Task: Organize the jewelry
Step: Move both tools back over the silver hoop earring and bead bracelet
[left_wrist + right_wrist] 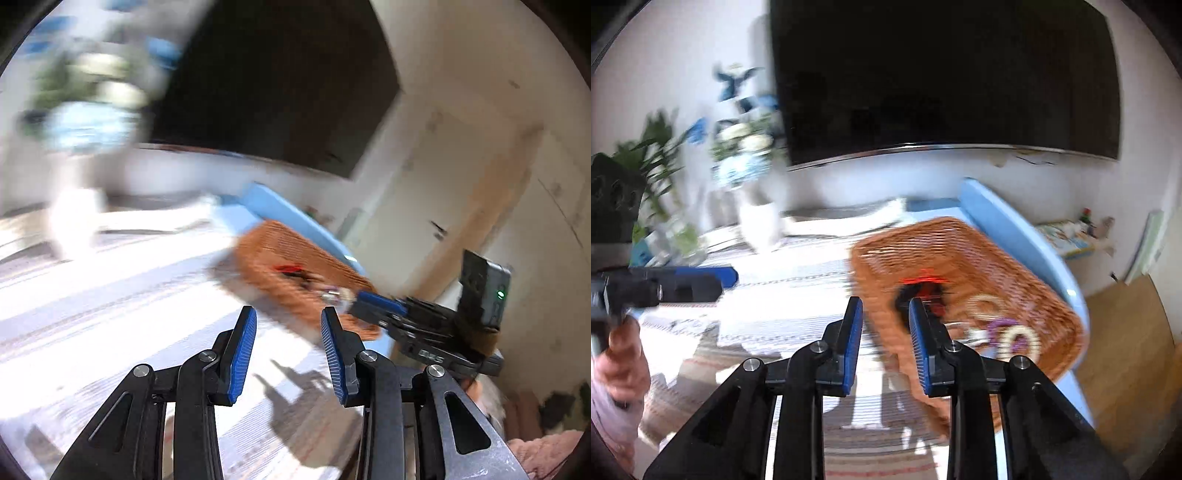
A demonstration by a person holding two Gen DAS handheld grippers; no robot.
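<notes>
An orange wicker basket (1015, 266) stands on the striped cloth, blurred by motion. Inside it lie red and black pieces (925, 290) and pale and purple rings (1004, 325). My right gripper (884, 308) is open and empty, just short of the basket's near left rim. My left gripper (288, 317) is open and empty above the cloth, left of the basket (295, 254). The right gripper also shows in the left wrist view (380, 301), reaching to the basket's near end. The left gripper also shows at the left of the right wrist view (701, 280).
A blue tray or board (1008, 218) lies under and behind the basket. A white vase with flowers (757, 218) and green plants (661, 155) stand at the back left. A dark TV screen (942, 74) hangs on the wall. A striped cloth (798, 288) covers the table.
</notes>
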